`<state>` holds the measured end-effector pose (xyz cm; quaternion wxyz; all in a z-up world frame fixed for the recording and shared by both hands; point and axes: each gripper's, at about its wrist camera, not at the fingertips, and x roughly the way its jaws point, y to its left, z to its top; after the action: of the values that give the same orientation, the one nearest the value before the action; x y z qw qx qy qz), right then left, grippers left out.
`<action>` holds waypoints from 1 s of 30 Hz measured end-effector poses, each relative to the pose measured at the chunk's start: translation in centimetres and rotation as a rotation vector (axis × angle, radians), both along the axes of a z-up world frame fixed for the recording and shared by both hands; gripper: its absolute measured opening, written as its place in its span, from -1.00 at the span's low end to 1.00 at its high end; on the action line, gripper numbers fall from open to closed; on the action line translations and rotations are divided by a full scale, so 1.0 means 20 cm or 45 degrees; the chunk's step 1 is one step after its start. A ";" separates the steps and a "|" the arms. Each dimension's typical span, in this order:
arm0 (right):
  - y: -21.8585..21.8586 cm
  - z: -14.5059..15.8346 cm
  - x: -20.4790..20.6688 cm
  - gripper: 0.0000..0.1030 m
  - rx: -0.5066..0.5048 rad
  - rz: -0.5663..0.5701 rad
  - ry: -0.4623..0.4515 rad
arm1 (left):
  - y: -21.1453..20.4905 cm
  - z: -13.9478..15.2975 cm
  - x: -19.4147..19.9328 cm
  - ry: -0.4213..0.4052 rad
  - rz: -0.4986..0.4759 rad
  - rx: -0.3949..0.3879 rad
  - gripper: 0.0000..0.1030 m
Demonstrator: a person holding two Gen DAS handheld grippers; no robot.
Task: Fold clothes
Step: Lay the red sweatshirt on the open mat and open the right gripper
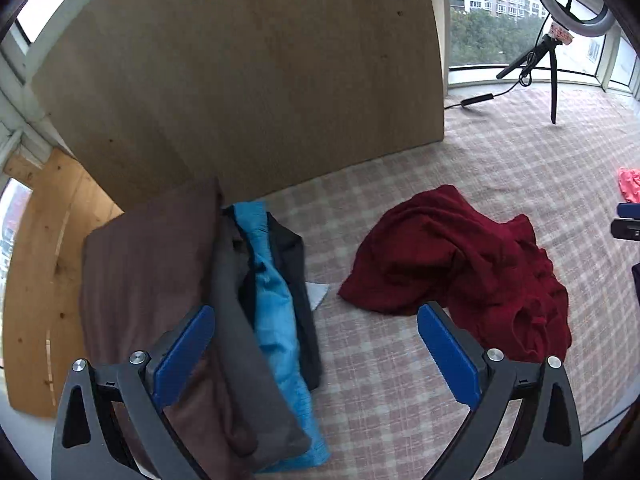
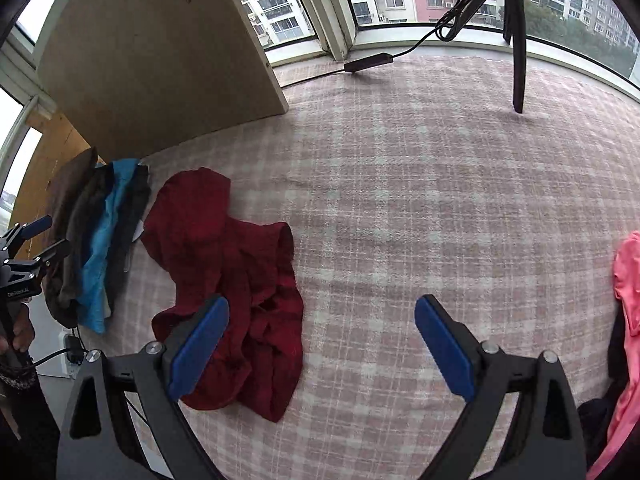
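A crumpled dark red garment [image 1: 460, 268] lies on the pink checked bedsheet [image 1: 400, 380]; it also shows in the right wrist view [image 2: 232, 280]. A stack of folded clothes [image 1: 240, 320], brown, grey, blue and black, lies to its left, also seen in the right wrist view [image 2: 100, 240]. My left gripper [image 1: 316, 324] is open and empty, hovering between the stack and the red garment. My right gripper [image 2: 322, 320] is open and empty, its left finger [image 2: 200, 344] over the red garment.
A wooden board [image 1: 240, 80] leans upright behind the stack. A ring light tripod [image 2: 516, 40] with a cable stands near the windows. A pink garment [image 2: 628, 300] lies at the right edge. The left gripper [image 2: 28, 248] shows at the left of the right wrist view.
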<state>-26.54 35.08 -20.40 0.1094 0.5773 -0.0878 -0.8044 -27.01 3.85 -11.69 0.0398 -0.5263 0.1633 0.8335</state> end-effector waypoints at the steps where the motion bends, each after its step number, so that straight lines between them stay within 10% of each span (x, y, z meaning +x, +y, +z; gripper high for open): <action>1: -0.04 -0.04 -0.05 0.83 0.036 0.026 -0.006 | 0.02 -0.05 -0.03 -0.032 -0.005 0.022 0.97; 7: -0.23 -0.26 -0.19 0.80 -0.005 0.160 -0.060 | 0.16 -0.31 -0.18 -0.208 -0.034 0.170 0.97; 10: -0.27 -0.34 -0.21 -0.23 -0.039 0.196 -0.130 | 0.29 -0.40 -0.20 -0.256 -0.095 0.168 0.97; 13: -0.24 -0.36 -0.21 -0.85 -0.112 0.182 -0.143 | 0.42 -0.49 -0.22 -0.304 -0.159 0.161 0.91; 14: -0.22 -0.36 -0.20 -0.84 -0.130 0.174 -0.139 | 0.46 -0.52 -0.22 -0.319 -0.180 0.159 0.81; 16: -0.15 -0.32 -0.16 -0.91 -0.152 0.136 -0.091 | 0.55 -0.58 -0.23 -0.351 -0.222 0.154 -0.10; 19: 0.05 -0.20 -0.06 -0.94 -0.273 0.034 -0.011 | 0.52 -0.56 -0.15 -0.389 -0.267 0.185 -0.48; 24: 0.27 0.06 0.03 -0.92 -0.296 0.041 0.095 | 0.25 -0.30 0.04 -0.286 -0.248 0.201 -0.51; 28: 0.17 0.00 -0.02 0.14 -0.097 0.071 0.109 | 0.16 -0.17 0.05 -0.216 -0.199 0.218 -0.11; 30: 0.10 -0.10 -0.04 0.16 -0.106 0.109 0.079 | 0.24 -0.20 -0.01 -0.195 -0.202 0.211 0.23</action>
<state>-27.38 37.00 -22.48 0.1702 0.5502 -0.0929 -0.8122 -27.13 8.59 -15.65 0.1613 -0.5689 0.1315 0.7957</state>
